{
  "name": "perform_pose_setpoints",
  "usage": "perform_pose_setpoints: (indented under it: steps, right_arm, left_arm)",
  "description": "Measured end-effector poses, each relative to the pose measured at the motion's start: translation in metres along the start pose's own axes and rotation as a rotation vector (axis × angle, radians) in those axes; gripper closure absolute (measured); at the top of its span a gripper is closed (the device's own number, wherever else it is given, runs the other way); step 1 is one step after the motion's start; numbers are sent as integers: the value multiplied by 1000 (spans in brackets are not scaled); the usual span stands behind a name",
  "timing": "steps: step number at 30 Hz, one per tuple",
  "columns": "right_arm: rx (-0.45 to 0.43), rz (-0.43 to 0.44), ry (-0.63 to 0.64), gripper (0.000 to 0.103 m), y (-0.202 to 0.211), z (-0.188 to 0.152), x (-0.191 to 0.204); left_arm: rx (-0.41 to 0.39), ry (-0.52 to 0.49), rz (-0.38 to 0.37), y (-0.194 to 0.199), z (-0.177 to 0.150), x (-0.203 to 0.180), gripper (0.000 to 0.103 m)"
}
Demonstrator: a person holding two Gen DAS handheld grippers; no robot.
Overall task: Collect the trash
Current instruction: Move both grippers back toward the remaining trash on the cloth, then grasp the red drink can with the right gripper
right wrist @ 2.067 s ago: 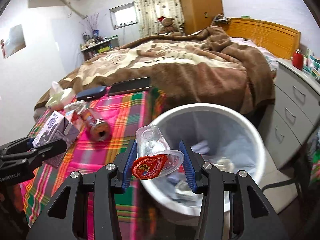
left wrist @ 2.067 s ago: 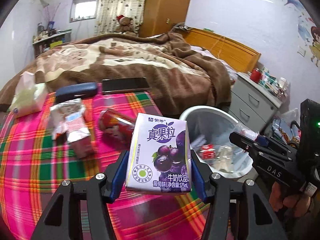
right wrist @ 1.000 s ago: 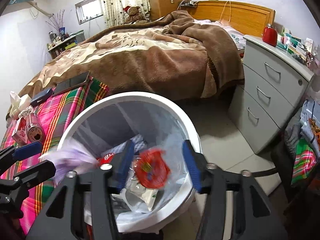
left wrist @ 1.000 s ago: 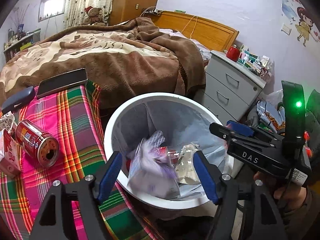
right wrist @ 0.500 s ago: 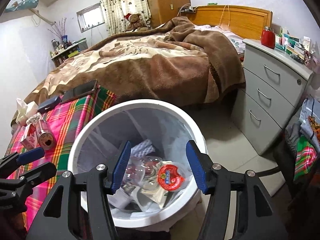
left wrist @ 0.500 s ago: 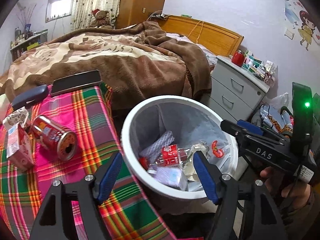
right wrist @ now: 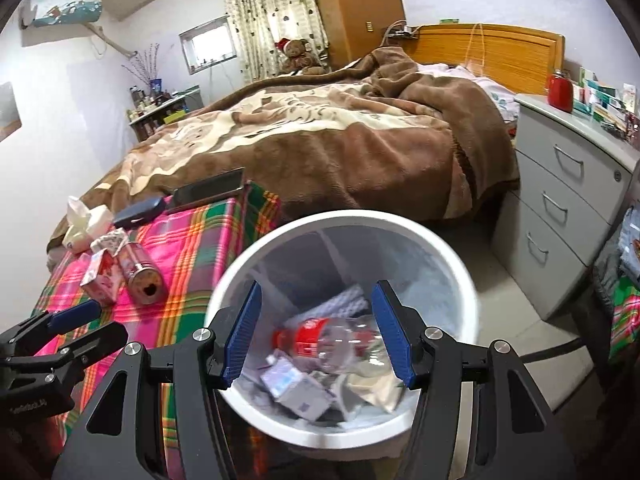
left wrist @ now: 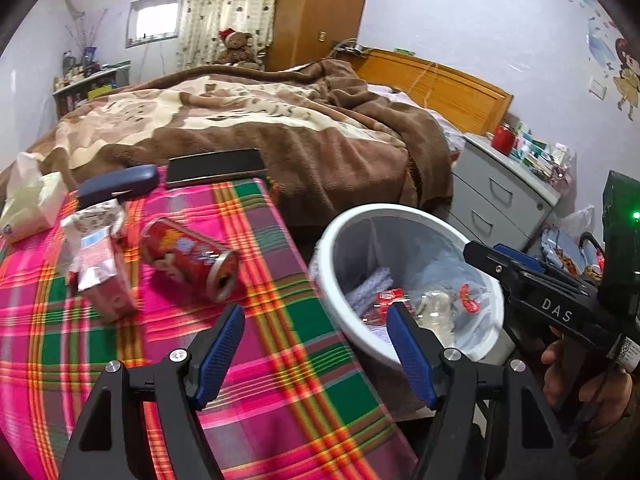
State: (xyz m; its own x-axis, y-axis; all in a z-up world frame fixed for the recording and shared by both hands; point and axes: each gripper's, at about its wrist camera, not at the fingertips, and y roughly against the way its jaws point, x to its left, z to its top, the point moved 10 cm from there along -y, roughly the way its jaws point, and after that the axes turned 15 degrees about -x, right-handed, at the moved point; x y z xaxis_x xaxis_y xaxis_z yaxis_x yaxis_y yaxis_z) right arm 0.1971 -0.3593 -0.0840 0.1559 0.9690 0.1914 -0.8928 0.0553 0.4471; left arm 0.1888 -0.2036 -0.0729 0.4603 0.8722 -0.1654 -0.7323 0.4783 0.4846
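The left gripper (left wrist: pixel 316 336) is seen with its ribbed blue pads spread wide and nothing between them, above the near edge of a table covered by a plaid cloth (left wrist: pixel 280 380) of pink, green and orange. The right gripper (right wrist: pixel 316 332) is likewise spread wide and empty, over the mouth of a round white plastic bin (right wrist: pixel 452 264) lined with a thin clear bag. The bin stands on the floor just right of the table.

Inside the bin, a crumpled clear bottle with a red label (right wrist: pixel 320 336), a small purple-and-white carton (right wrist: pixel 296 390) and crinkled wrappers are seen; their print is too blurred to be read.

On the cloth a red metal can (left wrist: pixel 188 258) lies on its side, its open silver end turned toward the near right. Just left of it a pink carton (left wrist: pixel 102 272) with a torn, silvery foil top lies tilted. Farther back, a dark blue oblong case (left wrist: pixel 116 186) and a flat black slab (left wrist: pixel 214 168) rest at the far edge, and a soft tissue pack (left wrist: pixel 24 204) at the far left.

Only in the left view are the letters "DAS" shown on the right gripper's black body, along with a green light and a hand gripping its handle. Only in the right view is the bottom of the bin visible, as is a wall air conditioner (right wrist: pixel 60 10). A fleecy brown blanket (right wrist: pixel 340 136) covers the bed beyond.
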Motion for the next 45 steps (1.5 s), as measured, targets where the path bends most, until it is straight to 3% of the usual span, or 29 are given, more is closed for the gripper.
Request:
perform_pose_setpoints:
  steps: [11,23,34,45]
  right_arm:
    - [11,71,39,44,-8,-8,50]
    - [64,190,135,44,-37,-22,114]
    - [120,316,262,44,-64,-32,170]
    - [195,387,289,44,-87,-41,191]
  left_arm:
    - [-56,90,115,25,6,76,30]
    - [-47,164,239,24,5,162,30]
    - [-45,196,247,16,10,196,30]
    - [-32,191,218,6,15,200,30]
